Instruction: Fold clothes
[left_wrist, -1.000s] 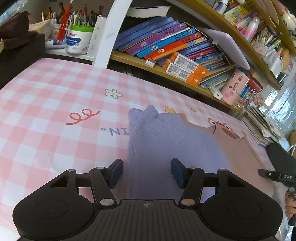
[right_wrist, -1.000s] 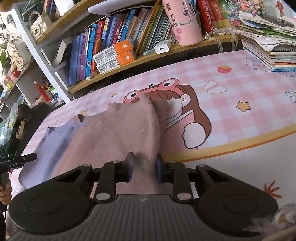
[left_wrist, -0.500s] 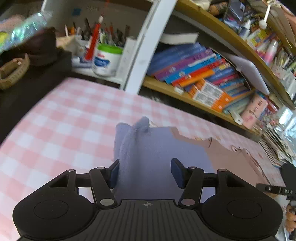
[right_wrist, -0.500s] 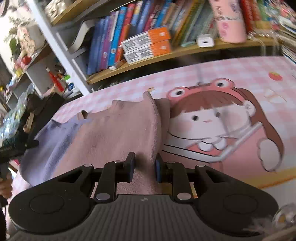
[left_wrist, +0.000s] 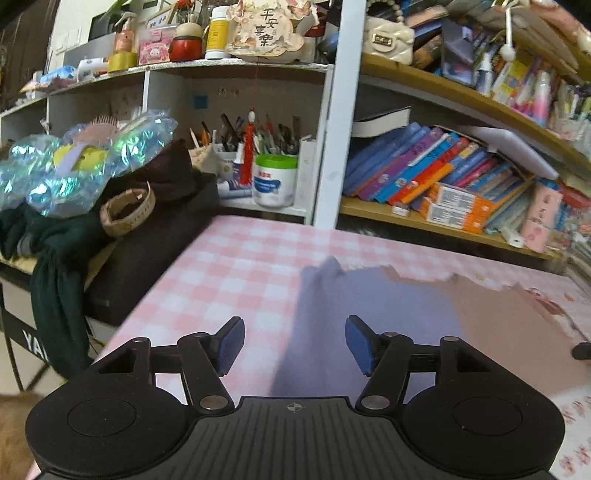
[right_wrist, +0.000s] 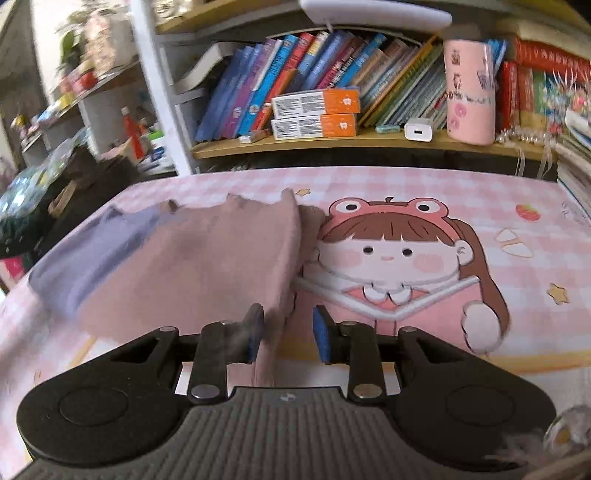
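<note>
Left hand-held gripper (left_wrist: 294, 345): jaws spread wide, blue pads well apart, nothing clamped; the purple end of the cloth lies between and beyond them.
Right hand-held gripper (right_wrist: 288, 338): jaws parted with a clear gap; the pink edge of the cloth hangs just beside the left pad, and whether it touches that pad cannot be told because of blur.
Cloth (left_wrist: 388, 314): a two-colour piece, purple on one half and dusty pink on the other, spread over the desk; its far edge is ragged with small raised peaks. In the right wrist view the cloth (right_wrist: 207, 258) is blurred, pink part nearest the gripper, purple part at the far left.
Desk (left_wrist: 236, 273): covered with a pink-and-white checked mat; in the right wrist view the mat (right_wrist: 406, 258) carries a cartoon girl in a frog hat, just beside the pink edge of the cloth.
Shelf behind the desk: leaning books (right_wrist: 280, 77), two orange boxes (right_wrist: 314, 112) stacked, a white charger (right_wrist: 418, 129), a pink tumbler (right_wrist: 469, 92).
Left side: a white tub with a green lid (left_wrist: 275, 181), pens standing behind it, a dark bundle (left_wrist: 155, 206) with shiny wrapping on top.
</note>
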